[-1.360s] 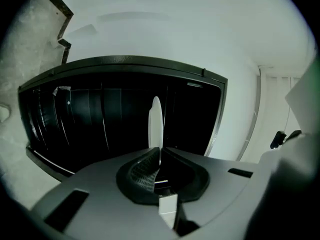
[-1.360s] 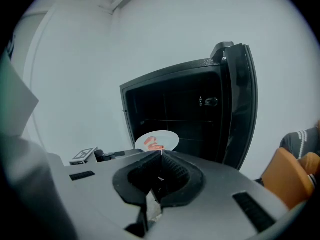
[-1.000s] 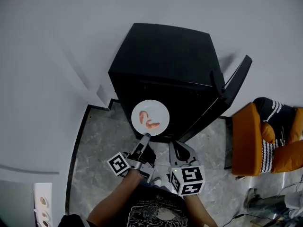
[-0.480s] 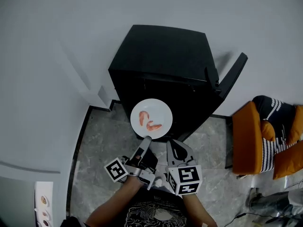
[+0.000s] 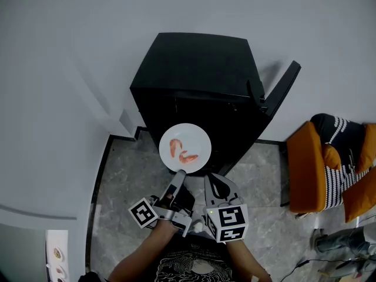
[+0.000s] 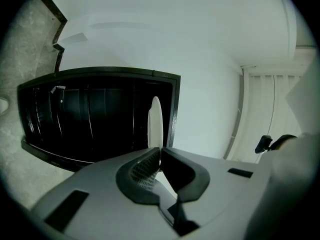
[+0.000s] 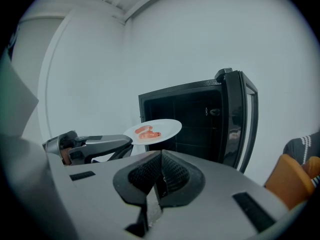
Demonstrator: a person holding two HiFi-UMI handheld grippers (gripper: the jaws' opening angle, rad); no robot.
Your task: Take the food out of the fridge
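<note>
A white plate [image 5: 185, 148] carrying shrimp [image 5: 181, 151] hangs level in front of the black fridge [image 5: 194, 93]. My left gripper [image 5: 181, 175] is shut on the plate's near rim. In the left gripper view the plate [image 6: 155, 121] shows edge-on, clamped between the jaws [image 6: 159, 156]. The right gripper view shows the plate [image 7: 152, 130] with shrimp [image 7: 148, 132] held out by the left gripper [image 7: 122, 143]. My right gripper [image 5: 217, 187] sits just right of the left one, shut and holding nothing [image 7: 159, 176]. The fridge door [image 5: 281, 91] stands open to the right.
An orange chair [image 5: 317, 169] with a striped cloth stands right of the fridge. White walls [image 5: 59, 69] close in behind and left. Grey marble floor [image 5: 123, 181] lies below. A strip of food pictures [image 5: 57, 257] shows at the lower left.
The plate, still held by my left gripper, has shifted slightly up and left in the head view as the view moved. The right gripper stays beside it.
</note>
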